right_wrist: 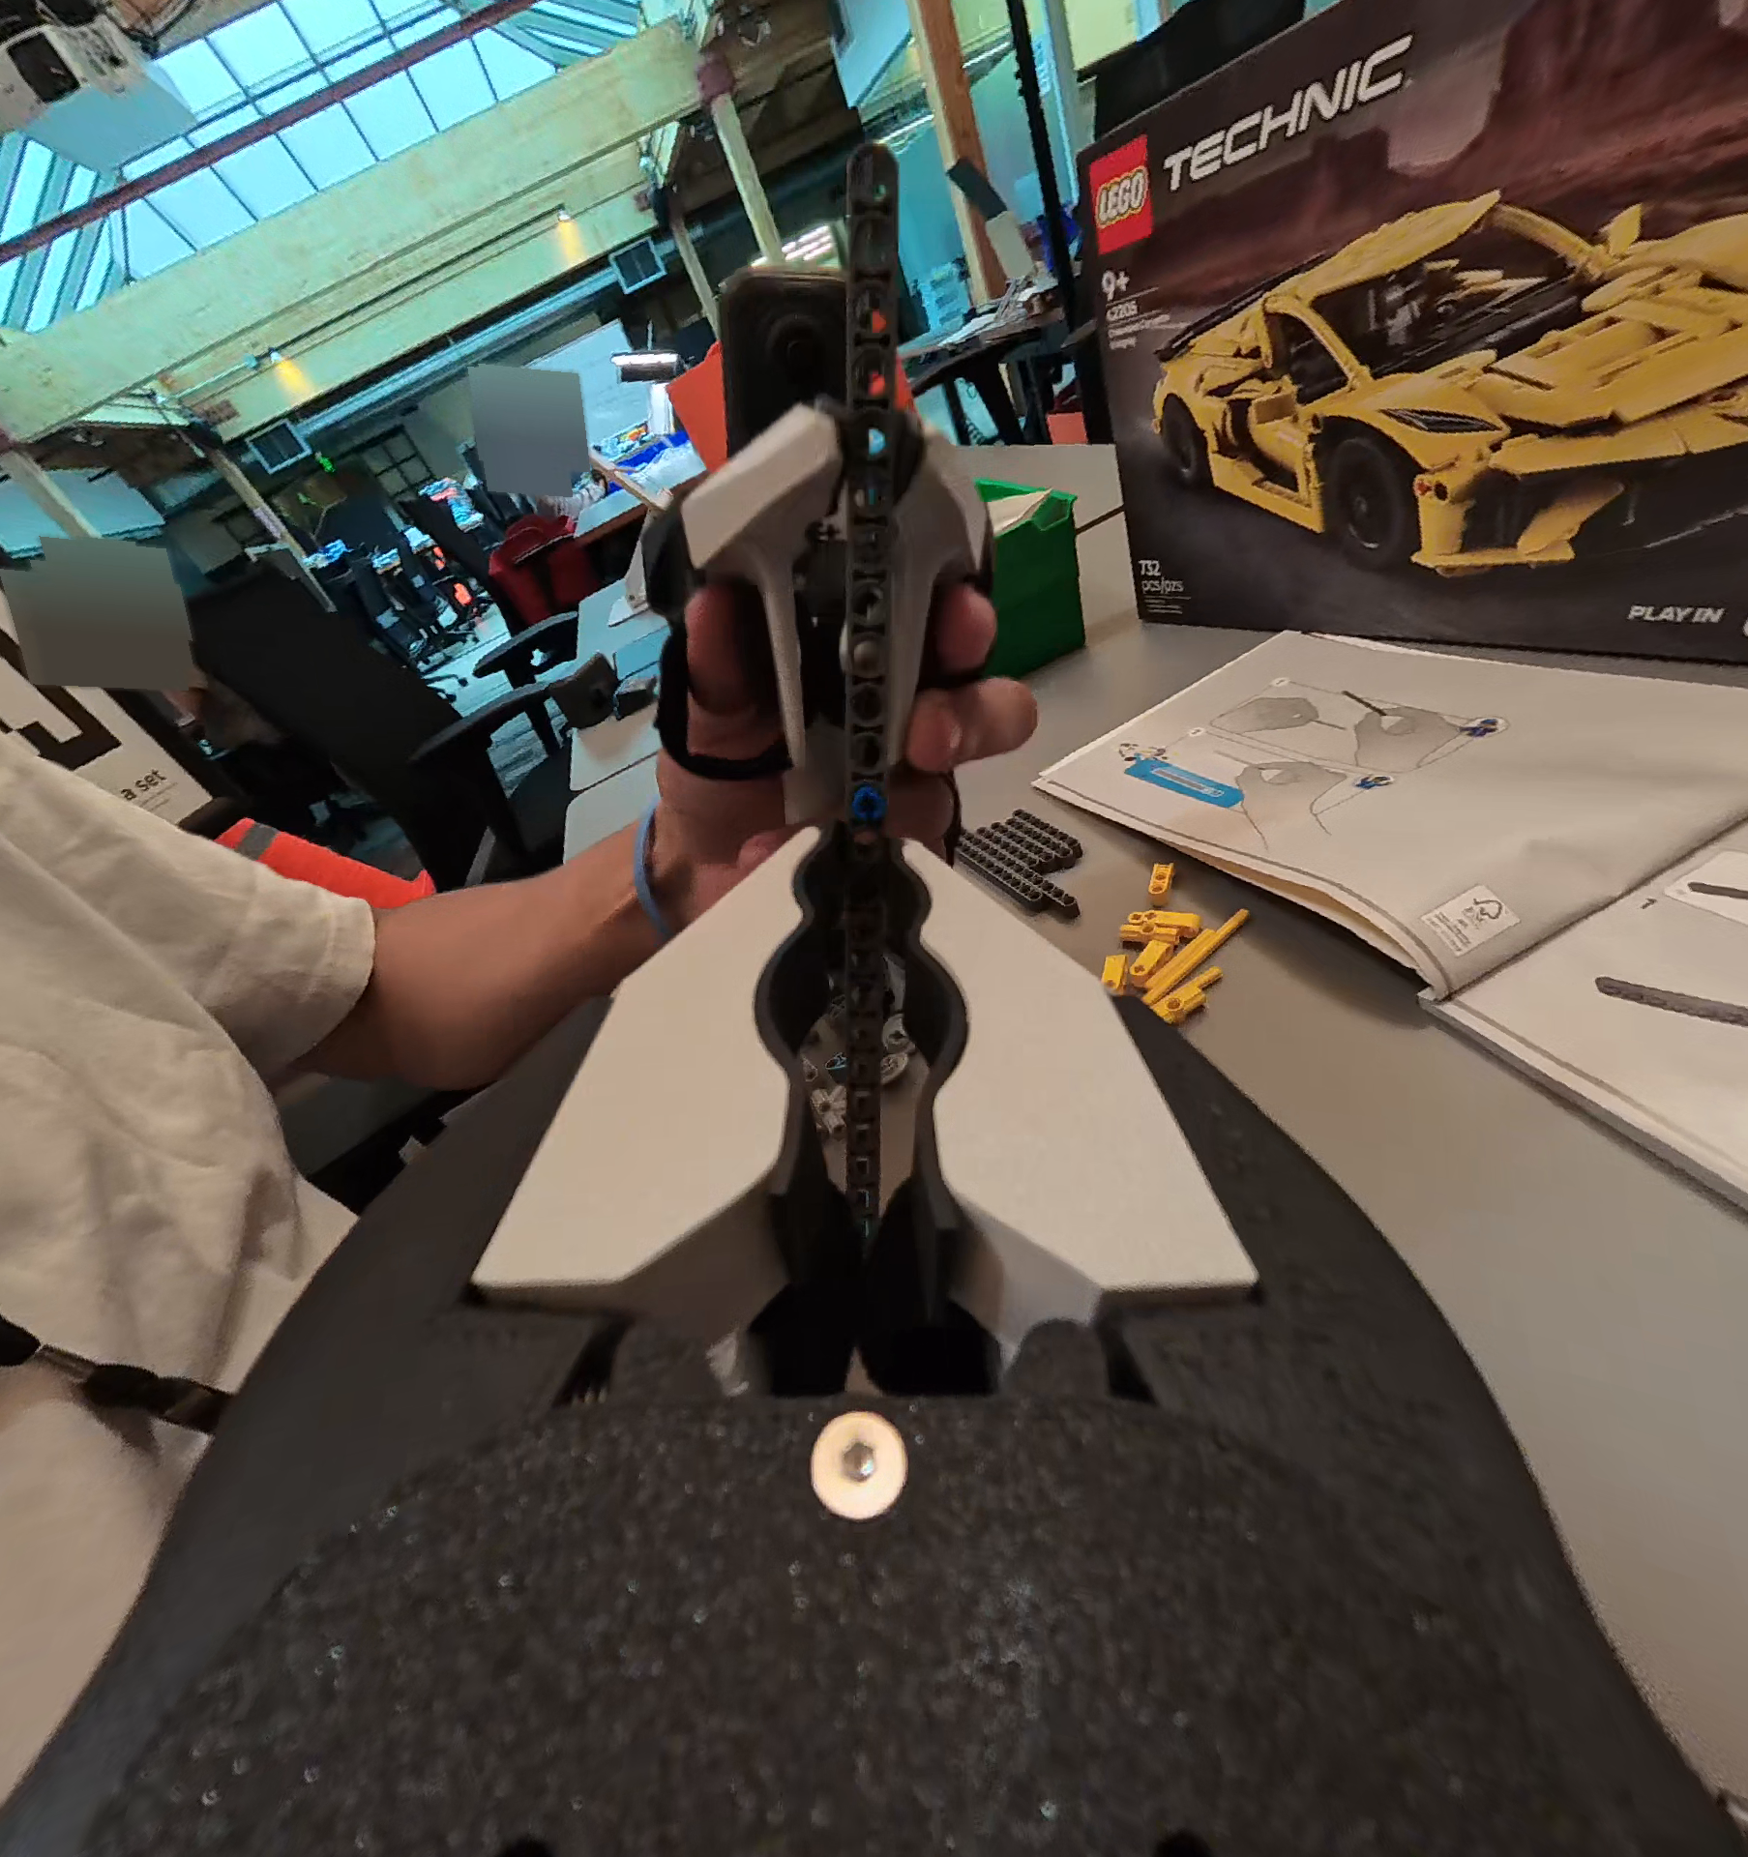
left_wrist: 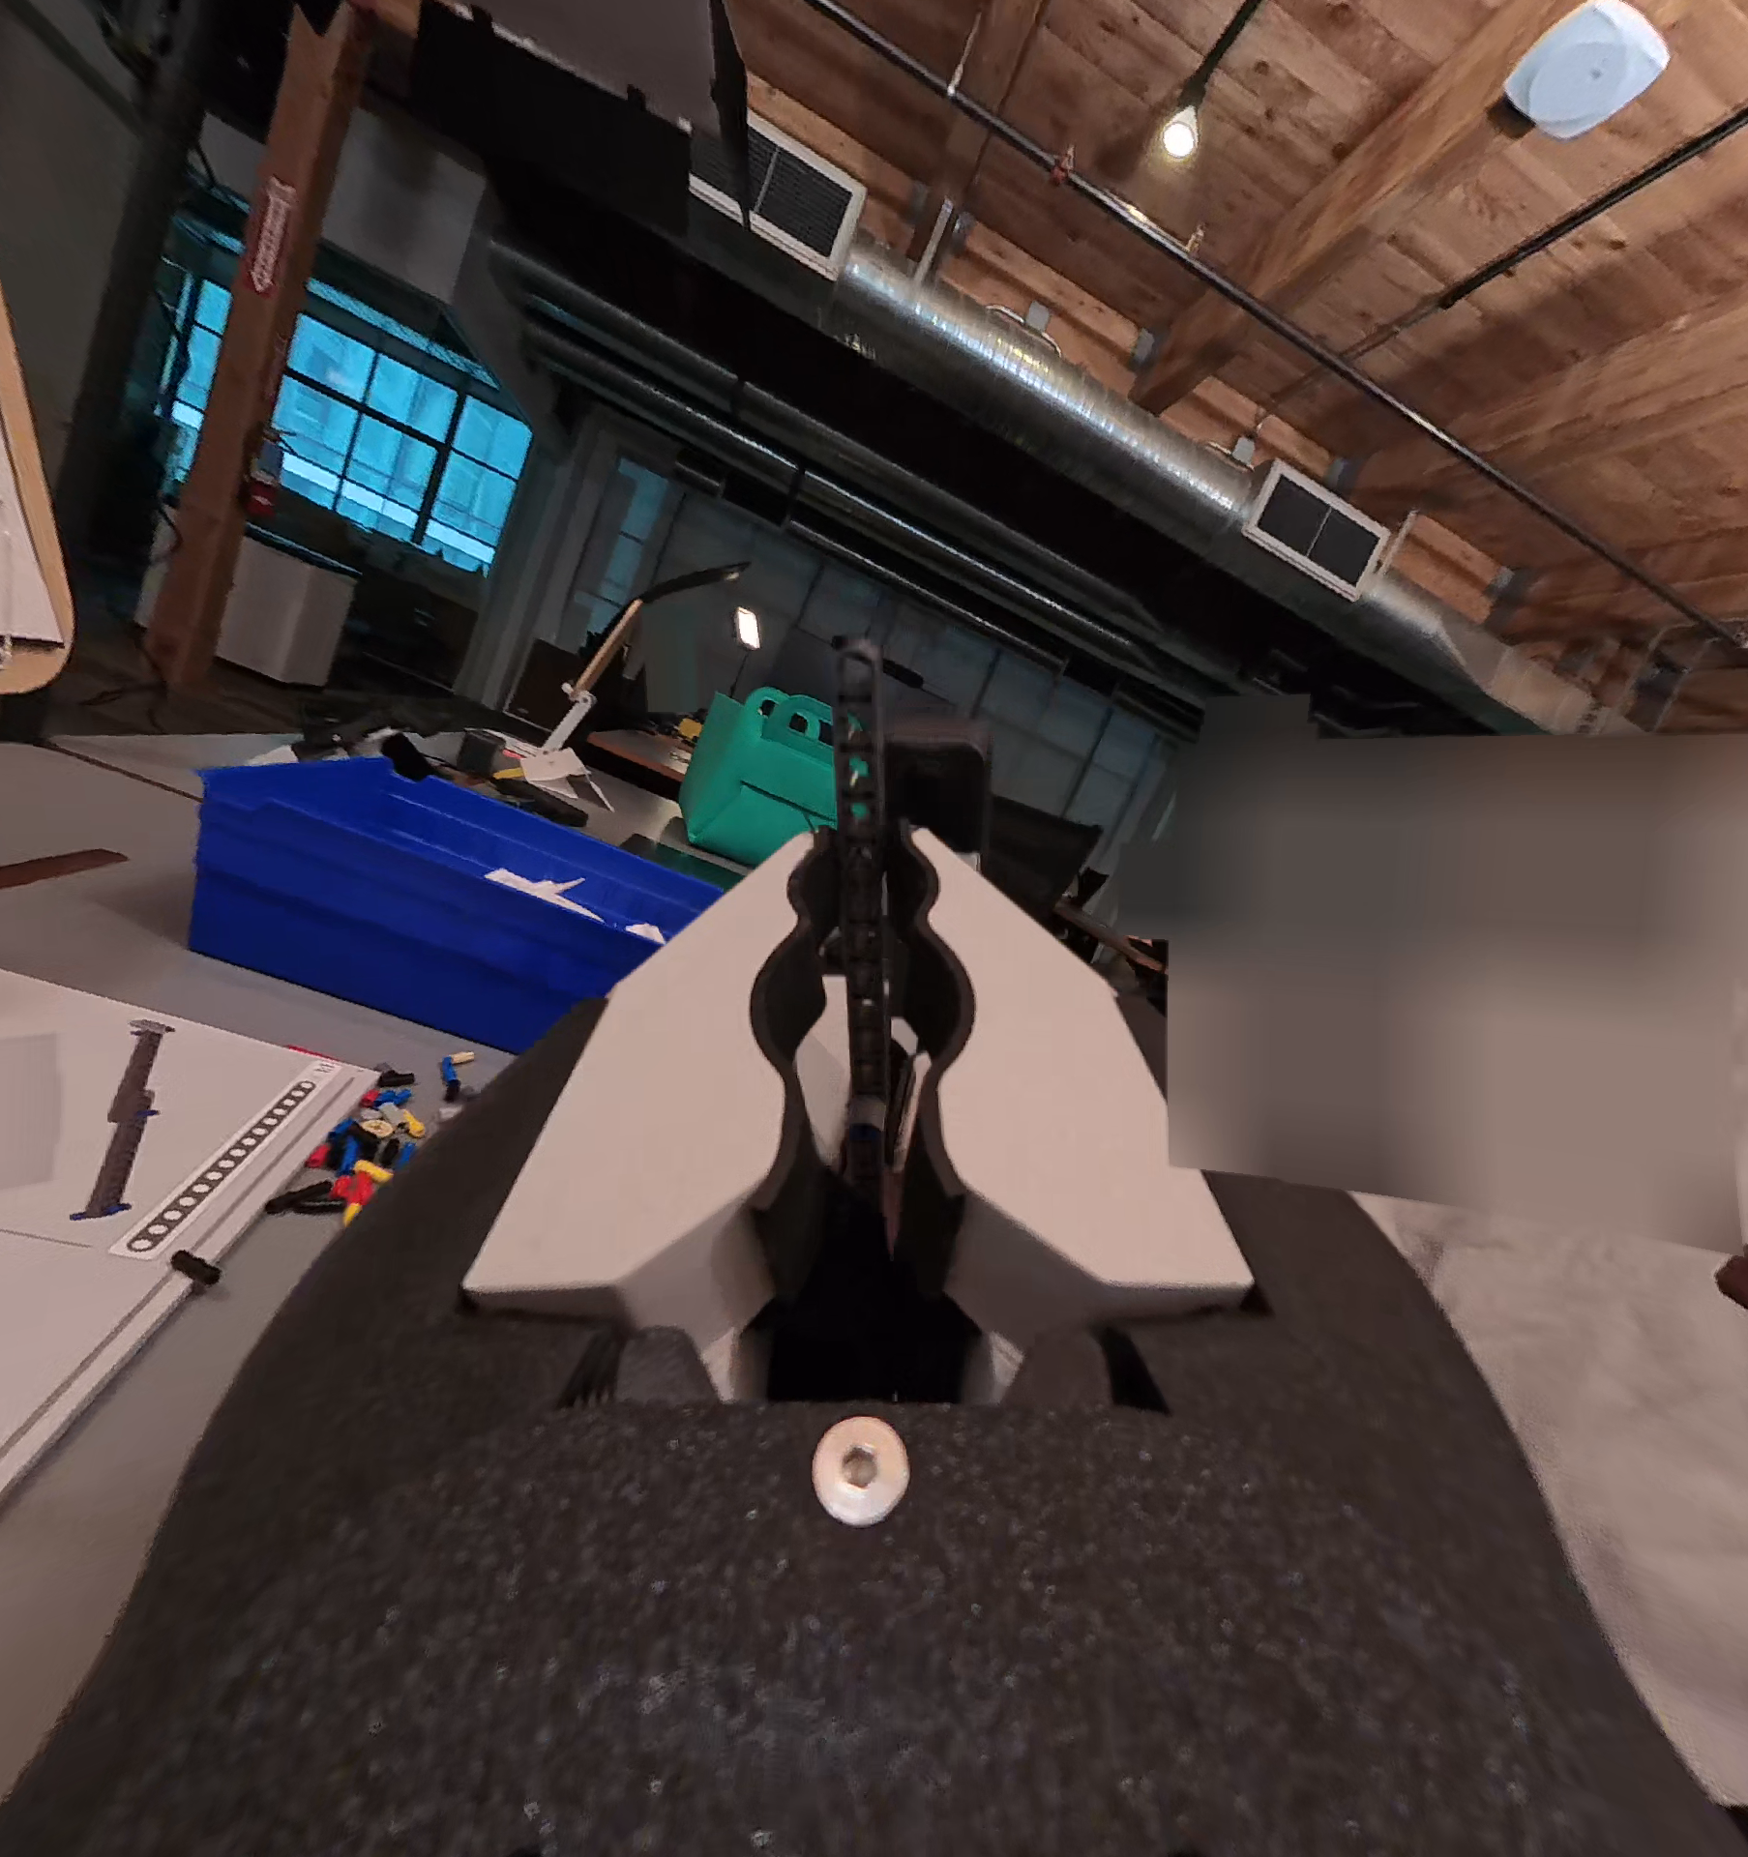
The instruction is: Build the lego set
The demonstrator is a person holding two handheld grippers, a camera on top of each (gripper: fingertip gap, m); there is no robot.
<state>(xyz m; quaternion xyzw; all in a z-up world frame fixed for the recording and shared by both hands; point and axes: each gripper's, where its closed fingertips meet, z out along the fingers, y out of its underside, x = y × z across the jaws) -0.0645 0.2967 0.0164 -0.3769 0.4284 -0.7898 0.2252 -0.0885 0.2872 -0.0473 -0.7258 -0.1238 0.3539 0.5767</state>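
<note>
Two grippers clamp one long black beam: right gripper on its lower part, left gripper higher up, the beam held upright above the table. Opposing pulls could bend it or pop the blue pin. Loose yellow parts, spare beams, the manual and box lie right; nothing blocks.

Loft workshop-office, timber ceiling, exposed ductwork, desks, office chairs
</note>
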